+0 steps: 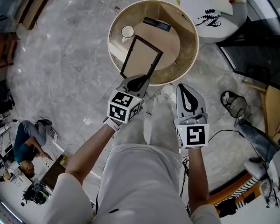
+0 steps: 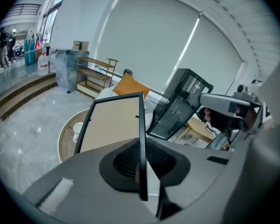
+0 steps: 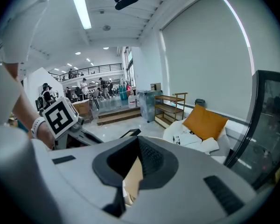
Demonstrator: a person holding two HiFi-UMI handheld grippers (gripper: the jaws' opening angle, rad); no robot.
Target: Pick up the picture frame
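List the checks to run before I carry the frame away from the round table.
1. Left gripper shut on the picture frame edge: ok.
2. Frame lifted clear of the round table: ok.
3. Hold centred on the frame: not ok. It pinches one end, so the frame may swing.
4. White cup and dark flat object on the table, apart from the frame: ok.
5. Right gripper free to support: cannot tell. Nothing sticks out of it in the head view.

The left gripper (image 1: pixel 139 81) hides the picture frame (image 1: pixel 141 59) at its six-o'clock end. The white thing (image 1: pixel 128 31) at ten o'clock on the table (image 1: pixel 186 62) is too small to identify.
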